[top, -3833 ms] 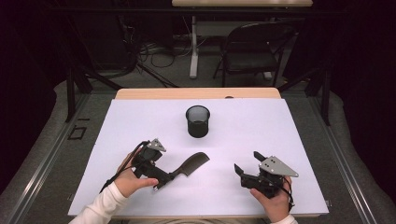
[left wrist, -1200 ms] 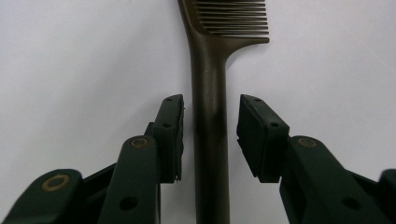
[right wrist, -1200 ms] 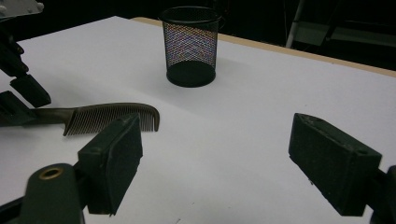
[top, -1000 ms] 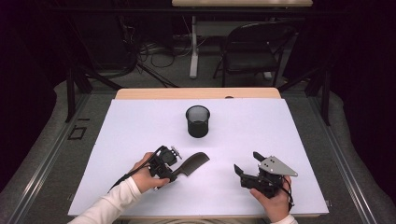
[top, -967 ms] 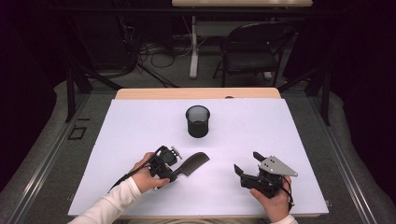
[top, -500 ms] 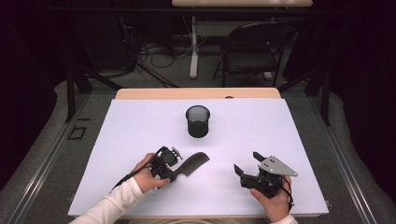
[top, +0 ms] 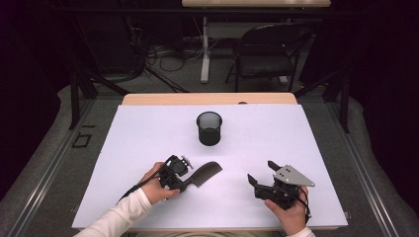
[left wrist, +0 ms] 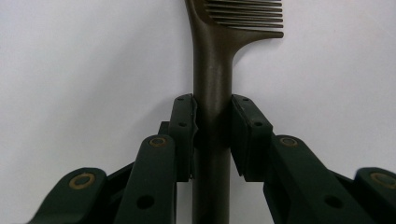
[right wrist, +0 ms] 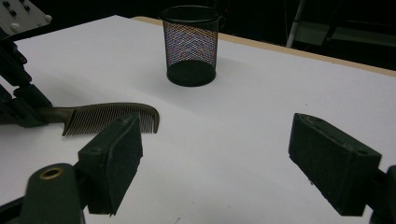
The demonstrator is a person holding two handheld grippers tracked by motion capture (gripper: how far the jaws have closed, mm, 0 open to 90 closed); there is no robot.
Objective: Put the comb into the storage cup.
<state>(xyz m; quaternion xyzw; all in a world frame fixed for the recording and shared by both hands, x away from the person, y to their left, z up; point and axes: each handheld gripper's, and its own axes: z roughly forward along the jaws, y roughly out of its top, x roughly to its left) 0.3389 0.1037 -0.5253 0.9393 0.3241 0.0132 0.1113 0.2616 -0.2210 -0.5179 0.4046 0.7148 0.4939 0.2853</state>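
Left gripper view: left claw clamped on comb handle | right claw wide open, empty | mesh cup at 12 o'clock, unfilled; comb not yet lifted off tabletop

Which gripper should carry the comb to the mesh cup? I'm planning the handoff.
Left, probably. The left gripper is already shut on the comb handle, with the mesh cup just beyond. The right gripper is open, holding nothing.

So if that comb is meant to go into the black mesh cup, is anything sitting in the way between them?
Nothing visible. The left hand-held gripper is shut on the comb by its handle, and the stretch of white table between it and the mesh cup is bare. The right hand-held gripper sits open, off to the side.
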